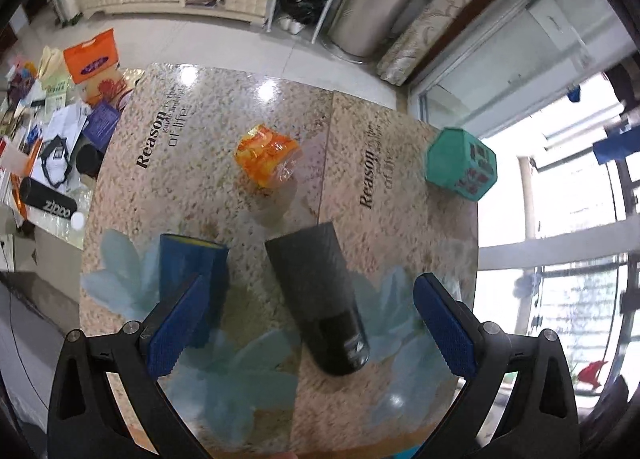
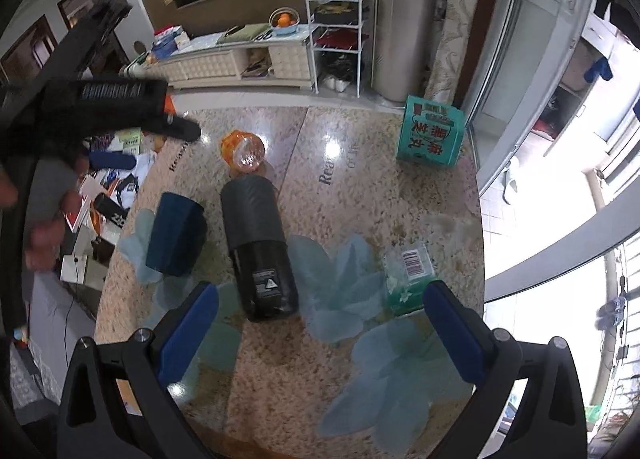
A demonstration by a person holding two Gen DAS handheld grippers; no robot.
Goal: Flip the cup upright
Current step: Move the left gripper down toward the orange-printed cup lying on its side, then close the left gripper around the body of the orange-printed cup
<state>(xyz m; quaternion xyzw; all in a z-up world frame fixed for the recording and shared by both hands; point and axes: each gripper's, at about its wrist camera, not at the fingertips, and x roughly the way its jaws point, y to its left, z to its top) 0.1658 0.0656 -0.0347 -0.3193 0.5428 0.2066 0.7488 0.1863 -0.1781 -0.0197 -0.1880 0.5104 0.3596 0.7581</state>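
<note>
Cup (image 2: 258, 247), matte black ribbed cylinder, flat on glossy speckled table (image 2: 360, 219); both hand-held grippers (image 1: 312, 323) (image 2: 320, 327) released

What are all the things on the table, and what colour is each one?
Black cylindrical cup: one, black, lying on its side mid-table.
Dark blue box: one, blue with a yellow end, left of the black cup.
Orange crinkly plastic cup: one, orange and clear, lying beyond the black cup.
Teal printed carton: one, teal with red print, far right corner.
Clear plastic box with barcode: one, see-through with green, right of the black cup.
Speckled glossy table: one, beige with pale blue flowers.
Left tool: one, black with blue pads, open above the black cup.
Right tool: one, black with blue pads, open, holding nothing.
</note>
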